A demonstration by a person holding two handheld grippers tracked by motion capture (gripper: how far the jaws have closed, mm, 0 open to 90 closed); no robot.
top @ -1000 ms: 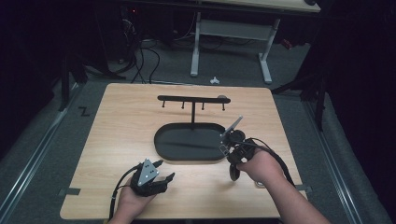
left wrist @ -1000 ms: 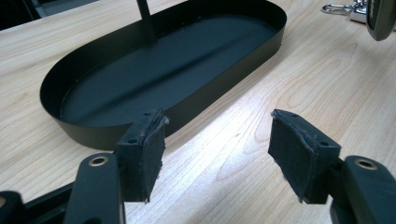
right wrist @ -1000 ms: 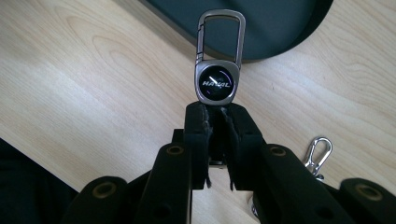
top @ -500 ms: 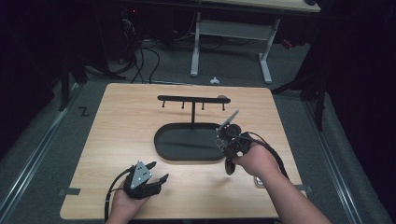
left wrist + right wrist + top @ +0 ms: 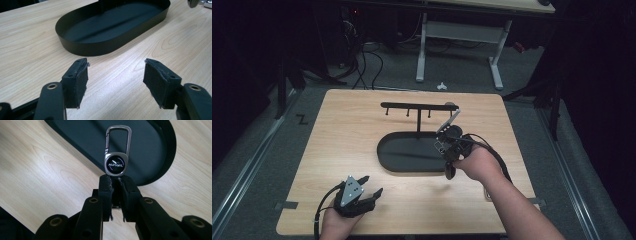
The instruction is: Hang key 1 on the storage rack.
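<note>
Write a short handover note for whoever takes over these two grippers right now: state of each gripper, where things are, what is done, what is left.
Right gripper: shut on the keychain, held over the right end of the black tray.
Left gripper: open, holding nothing, low over the table near the front edge.
Rack: stands in the tray, hooks bare.
Done: keychain picked up.
Left: probably hang its clip on a hook.

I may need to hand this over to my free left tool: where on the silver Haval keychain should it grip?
Probably the silver carabiner loop of the metal Haval keychain. The right tool is shut on the bottom edge of the round badge, so the loop stands clear above the black oval tray. Bring the open left tool in from the loop's far end, pinching its flat faces.
</note>
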